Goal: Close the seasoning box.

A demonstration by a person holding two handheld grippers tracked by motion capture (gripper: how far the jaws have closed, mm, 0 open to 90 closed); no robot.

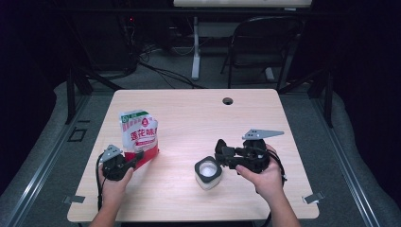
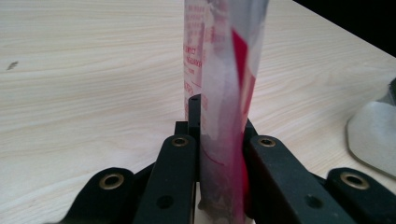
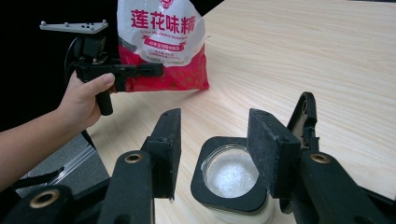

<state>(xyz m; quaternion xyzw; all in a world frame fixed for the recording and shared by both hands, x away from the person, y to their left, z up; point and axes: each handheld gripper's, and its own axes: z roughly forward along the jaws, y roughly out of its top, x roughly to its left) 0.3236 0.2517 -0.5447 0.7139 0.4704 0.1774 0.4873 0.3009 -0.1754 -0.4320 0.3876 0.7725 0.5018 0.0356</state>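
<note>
Counts: two grippers, one bag, one jar, one desk, one chair.

Left gripper (image 1: 137, 156) near the front-left part of the desk (image 1: 189, 118), held in the person's left hand (image 1: 115, 182). Its fingers (image 2: 175, 182) are closed tight on the lower edge of the bag (image 1: 138, 137); in the left gripper view the bag's thin edge is pinched between both pads, plastic squeezed flat, rising straight up out of the grip. Bag is a white and red pouch with red Chinese print, standing upright, bottom at or just above the desk, cannot tell which. Contents of the bag not visible.

Right gripper (image 1: 220, 149) at front-right, held in the right hand (image 1: 261, 177), pointing left toward the jar (image 1: 208, 174). Fingers (image 3: 273, 154) are spread wide apart and grip nothing; in the right gripper view the jar sits between and just under the two pads, contact with either pad cannot be told. Jar is small, rounded-square, clear, with a dark rim, lid off, standing upright on the desk, about half full of white crystals (image 3: 231, 175).

Bag and jar are well apart, bag to the left and a bit farther back.

Beyond the desk: a dark folding chair (image 1: 262, 45) on the floor.
</note>
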